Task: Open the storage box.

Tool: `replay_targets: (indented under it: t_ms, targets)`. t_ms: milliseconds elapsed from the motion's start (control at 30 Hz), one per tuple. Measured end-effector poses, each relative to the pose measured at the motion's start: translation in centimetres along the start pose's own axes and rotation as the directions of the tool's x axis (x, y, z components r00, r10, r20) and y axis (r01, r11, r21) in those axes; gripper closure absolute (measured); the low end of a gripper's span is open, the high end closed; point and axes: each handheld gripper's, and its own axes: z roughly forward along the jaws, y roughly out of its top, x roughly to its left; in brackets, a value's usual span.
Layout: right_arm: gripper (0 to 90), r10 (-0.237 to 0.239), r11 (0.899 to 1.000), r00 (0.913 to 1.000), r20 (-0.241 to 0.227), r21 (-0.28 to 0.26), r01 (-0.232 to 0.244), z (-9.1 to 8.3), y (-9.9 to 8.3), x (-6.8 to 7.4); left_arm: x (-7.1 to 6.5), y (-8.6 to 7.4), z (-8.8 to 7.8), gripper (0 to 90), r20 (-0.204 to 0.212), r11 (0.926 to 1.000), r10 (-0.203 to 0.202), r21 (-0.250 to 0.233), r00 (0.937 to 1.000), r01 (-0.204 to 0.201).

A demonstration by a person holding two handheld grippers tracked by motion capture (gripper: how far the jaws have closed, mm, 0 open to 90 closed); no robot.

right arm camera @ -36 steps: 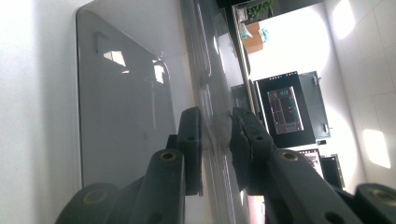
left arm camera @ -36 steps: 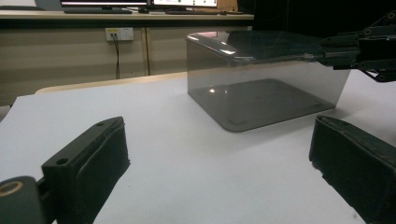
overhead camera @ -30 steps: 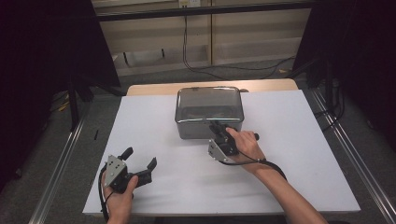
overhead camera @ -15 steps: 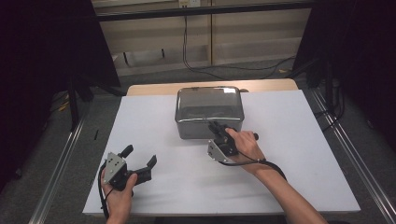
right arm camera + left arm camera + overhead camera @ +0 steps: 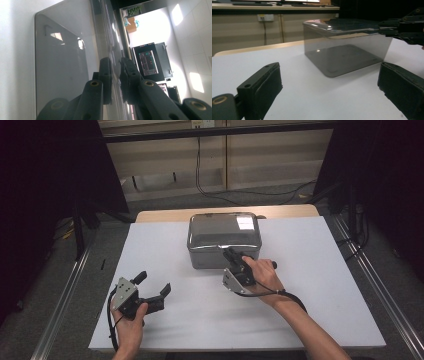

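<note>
The left gripper (image 5: 152, 284) rests low on the white desk (image 5: 325, 270), jaws spread wide and holding nothing. Mid-desk toward the back sits a smoky translucent lidded box (image 5: 224, 240). The right gripper (image 5: 231, 253) pinches the box's near lid rim, jaws closed on it.

A glossy, smoky translucent plastic is seen on the box (image 5: 224, 240), with lamp glare on its lid. The table (image 5: 320, 285) is covered in matt white; bare wood is shown at its far edge.
</note>
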Motion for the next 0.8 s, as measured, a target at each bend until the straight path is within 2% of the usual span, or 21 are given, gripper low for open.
replay_targets:
  t_ms: [67, 200, 300, 367, 400, 467, 567, 600, 667, 733, 800]
  targets:
    - [79.8, 0.004, 1.0, 1.0, 0.0, 0.001, -0.004, 0.0, 0.0, 0.0, 0.0, 0.1, 0.2, 5.0, -0.001, 0.9999, 0.011, 0.001, 0.9999, -0.011]
    - [80.0, 0.005, 1.0, 1.0, 0.004, -0.003, -0.005, 0.0, 0.0, -0.1, -0.1, 0.6, 1.4, 4.2, 0.039, 0.9994, 0.035, -0.003, 0.9986, -0.035]
    - [80.0, 0.008, 1.0, 0.9999, 0.008, -0.006, -0.008, 0.0, 0.1, -0.3, 0.0, 0.8, 1.9, 2.9, 0.042, 0.9994, 0.034, -0.004, 0.9986, -0.034]
    - [80.1, 0.009, 1.0, 0.9999, 0.01, -0.006, -0.009, 0.0, 0.0, -0.4, 0.1, 1.0, 2.6, 2.6, 0.056, 0.999, 0.036, -0.029, 0.9978, -0.034]
    - [80.1, 0.01, 1.0, 0.9999, 0.012, -0.008, -0.01, -0.1, 0.0, -0.4, 0.2, 1.0, 2.9, 2.6, 0.075, 0.9992, 0.027, -0.03, 0.9968, -0.025]
    - [80.2, 0.015, 1.0, 0.9998, 0.012, -0.008, -0.015, -0.1, 0.0, -0.5, 0.3, 1.1, 3.3, 2.5, 0.083, 0.9991, 0.015, -0.04, 0.9964, -0.012]
    - [80.2, 0.017, 1.0, 0.9997, 0.017, -0.011, -0.017, -0.1, 0.0, -0.5, 0.3, 1.3, 3.8, 2.4, 0.095, 0.9983, 0.048, -0.037, 0.9943, -0.044]
    - [80.2, 0.021, 1.0, 0.9996, 0.018, -0.009, -0.021, -0.1, 0.1, -0.5, 0.3, 1.5, 4.2, 2.0, 0.121, 0.9972, 0.063, -0.046, 0.9906, -0.058]
    - [80.1, 0.022, 1.0, 0.9996, 0.018, -0.012, -0.022, -0.1, 0.0, -0.6, 0.3, 1.9, 4.7, 2.1, 0.139, 0.9953, 0.087, -0.054, 0.9865, -0.08]
    - [80.1, 0.029, 1.0, 0.9994, 0.019, -0.012, -0.029, -0.1, 0.0, -0.6, 0.3, 2.1, 4.9, 2.0, 0.143, 0.9945, 0.098, -0.052, 0.9848, -0.091]
    - [80.2, 0.028, 1.0, 0.9994, 0.02, -0.013, -0.027, -0.1, 0.0, -0.8, 0.4, 2.7, 5.6, 1.9, 0.148, 0.9934, 0.101, -0.07, 0.9838, -0.092]
